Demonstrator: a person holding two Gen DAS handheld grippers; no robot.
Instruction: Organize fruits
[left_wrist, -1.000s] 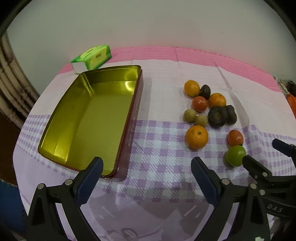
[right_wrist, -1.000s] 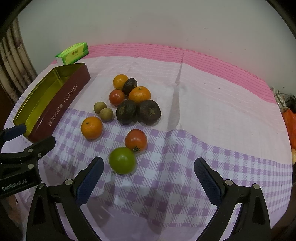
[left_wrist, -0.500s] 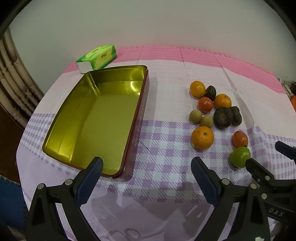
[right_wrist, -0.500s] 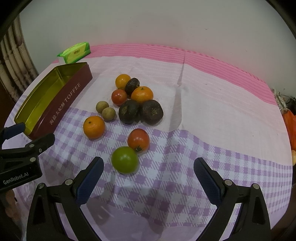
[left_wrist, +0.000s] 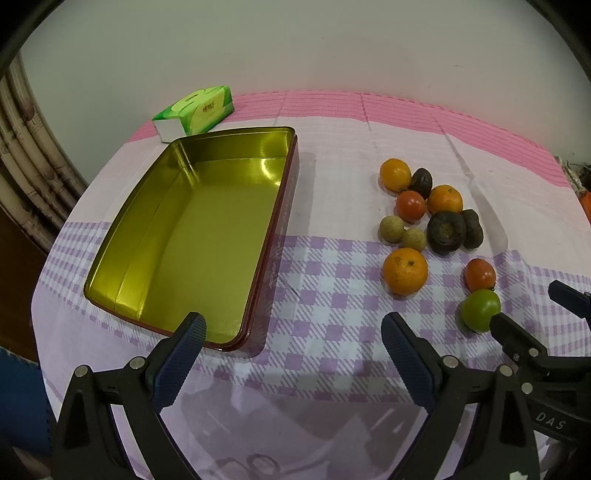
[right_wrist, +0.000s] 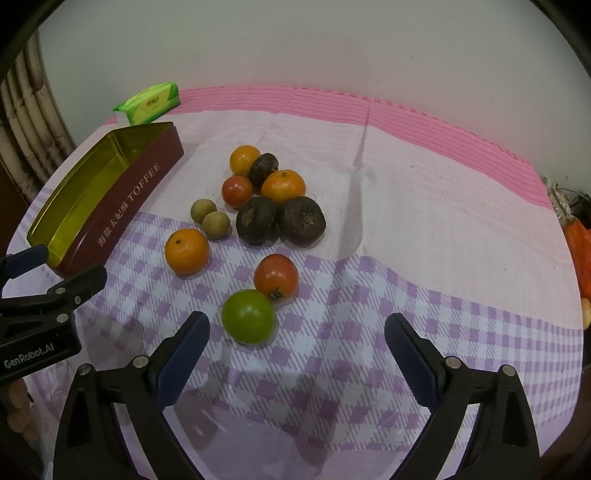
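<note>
Right wrist view: starting out, right gripper (right_wrist: 297, 345) and left gripper (left_wrist: 293, 347) gaping wide, holding nothing; tin (left_wrist: 122, 266) sitting unfilled, green fruit (right_wrist: 248, 316) nearest.

We see an orange object (right_wrist: 581, 251) at the table's right edge, cut off by the frame; we cannot identify it.

Table under pink-and-lilac checked cloth (right_wrist: 424, 206). On it: open gold-lined toffee tin (right_wrist: 122, 192) at 9 o'clock; green tissue pack (right_wrist: 151, 101) at 10 o'clock; clustered centre, three oranges, two red tomatoes, one green tomato (right_wrist: 249, 315), two longans, three dark wrinkled fruits.
</note>
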